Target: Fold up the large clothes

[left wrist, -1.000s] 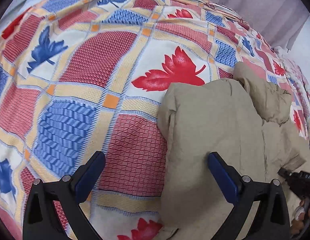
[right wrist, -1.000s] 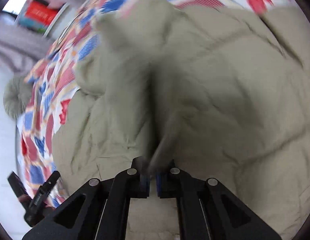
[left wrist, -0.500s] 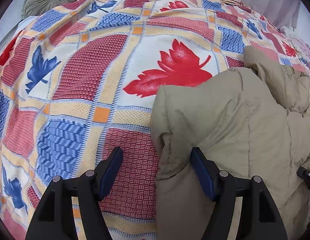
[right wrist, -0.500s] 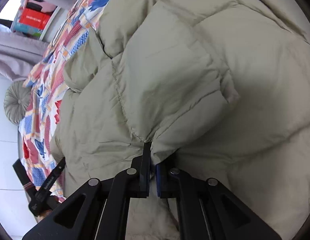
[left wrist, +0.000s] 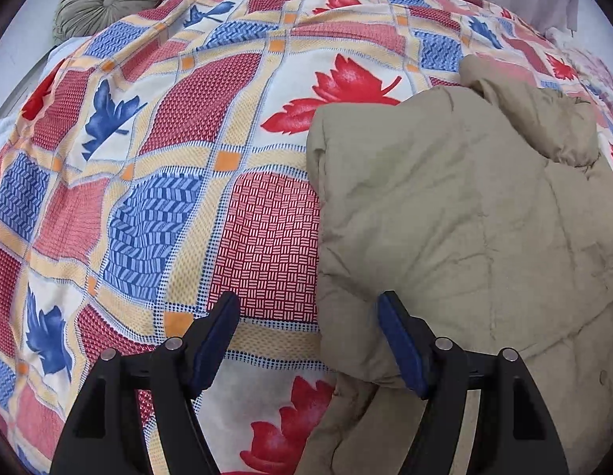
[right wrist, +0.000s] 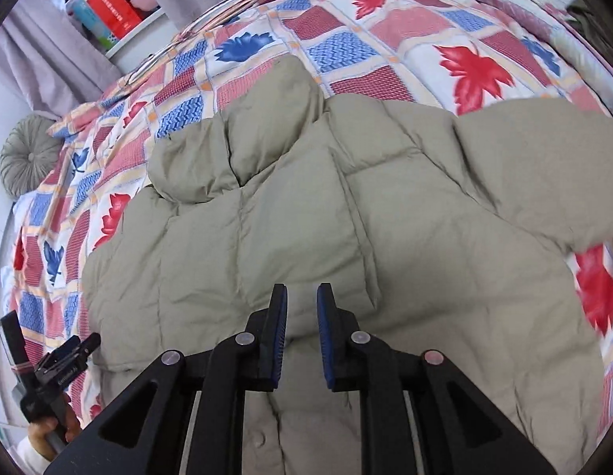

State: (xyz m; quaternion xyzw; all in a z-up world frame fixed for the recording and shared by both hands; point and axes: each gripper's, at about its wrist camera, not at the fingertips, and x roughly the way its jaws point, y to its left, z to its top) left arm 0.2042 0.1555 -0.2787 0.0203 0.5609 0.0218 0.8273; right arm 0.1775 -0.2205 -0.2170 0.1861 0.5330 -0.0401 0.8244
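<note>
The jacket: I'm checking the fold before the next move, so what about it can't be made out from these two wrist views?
- Left wrist view: the jacket runs off the right and bottom edges.
- Right wrist view: its near hem is hidden behind the right claw.
- Right wrist view: its far right end is blurred.
- Neither view shows its underside against the bedspread.

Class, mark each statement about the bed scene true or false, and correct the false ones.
1. A khaki puffer jacket lies on the patterned bedspread. True.
2. The right gripper is clamped on the jacket. False: its jaws are opening, with no fabric between them.
3. A round pleated cushion sits at the bed's far corner. True.
4. The left gripper is fully shut. False: its jaws stand apart, straddling the jacket's edge.
</note>
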